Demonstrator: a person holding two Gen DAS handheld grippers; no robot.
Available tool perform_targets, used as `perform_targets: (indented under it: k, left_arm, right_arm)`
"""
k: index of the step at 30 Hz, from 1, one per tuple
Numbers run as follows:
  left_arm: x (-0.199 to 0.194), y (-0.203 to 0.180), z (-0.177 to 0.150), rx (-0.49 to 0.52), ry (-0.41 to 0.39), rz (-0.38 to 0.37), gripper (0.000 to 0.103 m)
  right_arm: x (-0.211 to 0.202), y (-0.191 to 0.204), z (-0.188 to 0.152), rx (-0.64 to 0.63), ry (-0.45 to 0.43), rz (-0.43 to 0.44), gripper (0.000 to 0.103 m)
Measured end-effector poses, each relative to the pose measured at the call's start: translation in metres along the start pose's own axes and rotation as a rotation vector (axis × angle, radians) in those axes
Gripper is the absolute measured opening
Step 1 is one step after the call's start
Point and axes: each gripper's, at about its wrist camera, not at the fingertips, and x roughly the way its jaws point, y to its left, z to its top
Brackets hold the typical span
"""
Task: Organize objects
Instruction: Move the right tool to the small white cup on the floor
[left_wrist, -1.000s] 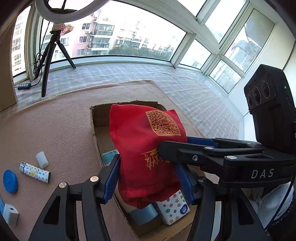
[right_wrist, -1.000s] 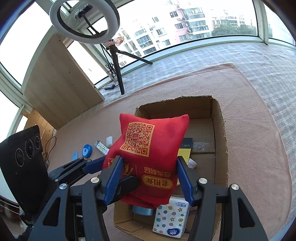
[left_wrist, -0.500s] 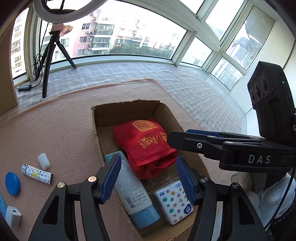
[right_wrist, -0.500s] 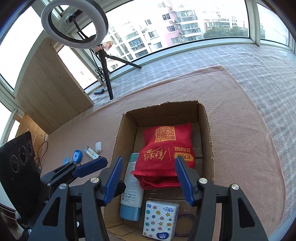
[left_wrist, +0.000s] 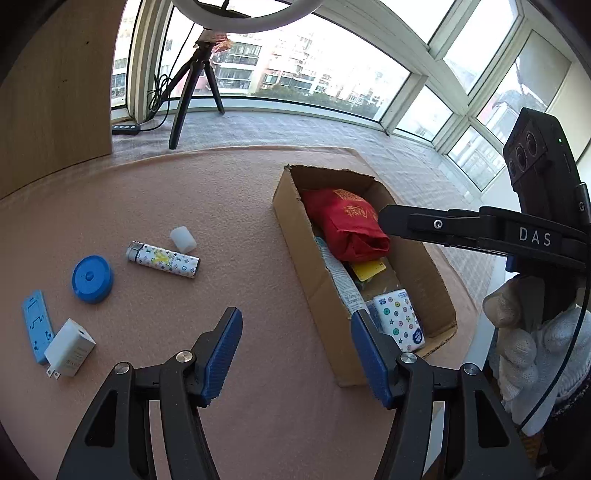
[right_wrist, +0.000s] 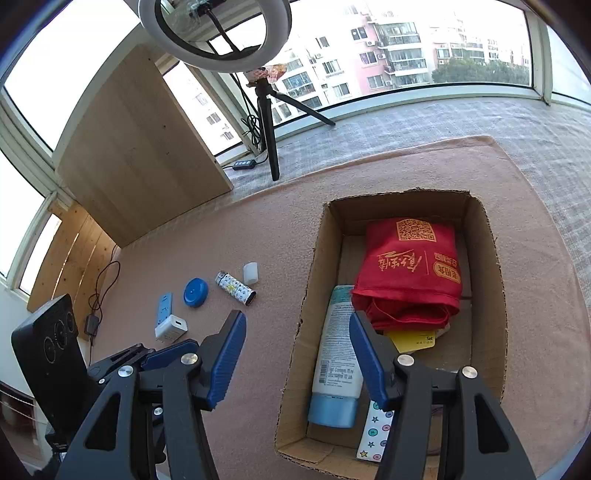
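Sunlit bay windows ring a pink mat (left_wrist: 221, 192) on the floor, where a cardboard box (right_wrist: 314, 295) near the mat's right edge already holds a red bag (right_wrist: 410, 273), a tube (right_wrist: 336, 354) and a tissue pack (left_wrist: 399, 325). Both the left gripper (left_wrist: 295, 354) and the right gripper (right_wrist: 297, 358) hang with jaws spread wide, gripping nothing. Loose toward the mat's left edge lie a lighter (left_wrist: 162, 259), a white cap (left_wrist: 182, 239), a blue lid (left_wrist: 92, 274) and a charger (left_wrist: 69, 347); the lighter looks light, stiff and slick, probably best pinched across its middle.
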Motion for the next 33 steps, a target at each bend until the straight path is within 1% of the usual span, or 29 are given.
perform_targets:
  k: [5, 7, 9, 12, 16, 20, 23, 26, 29, 33]
  left_arm:
    - [-0.022, 0.034, -0.027, -0.04, 0.006, 0.045, 0.065]
    - [-0.029, 0.046, -0.035, -0.06, 0.008, 0.054, 0.065]
    - [-0.034, 0.056, -0.04, -0.079, 0.01, 0.055, 0.065]
    - [-0.042, 0.068, -0.044, -0.093, 0.008, 0.063, 0.065]
    - [-0.053, 0.083, -0.047, -0.114, -0.004, 0.071, 0.065]
    - [-0.06, 0.093, -0.05, -0.134, -0.01, 0.081, 0.065]
    - [-0.064, 0.1, -0.05, -0.149, -0.014, 0.081, 0.065]
    - [-0.061, 0.105, -0.045, -0.167, -0.014, 0.076, 0.065]
    - [-0.051, 0.107, -0.032, -0.184, -0.019, 0.064, 0.064]
    - [-0.03, 0.101, -0.011, -0.158, -0.009, 0.069, 0.064]
  right_arm:
    - [0.023, 0.033, 0.003, -0.049, 0.034, 0.02, 0.054]
    - [0.036, 0.043, 0.006, -0.055, 0.053, 0.034, 0.053]
    - [0.051, 0.052, 0.01, -0.055, 0.082, 0.052, 0.044]
    - [0.072, 0.065, 0.016, -0.053, 0.123, 0.075, 0.039]
    - [0.102, 0.082, 0.023, -0.072, 0.175, 0.078, 0.037]
    - [0.131, 0.097, 0.028, -0.104, 0.224, 0.06, 0.035]
    - [0.15, 0.096, 0.031, -0.092, 0.244, 0.025, 0.031]
    - [0.158, 0.084, 0.037, -0.033, 0.237, 0.007, 0.031]
    - [0.159, 0.074, 0.044, -0.006, 0.229, -0.015, 0.031]
    - [0.162, 0.068, 0.054, -0.012, 0.228, -0.043, 0.031]
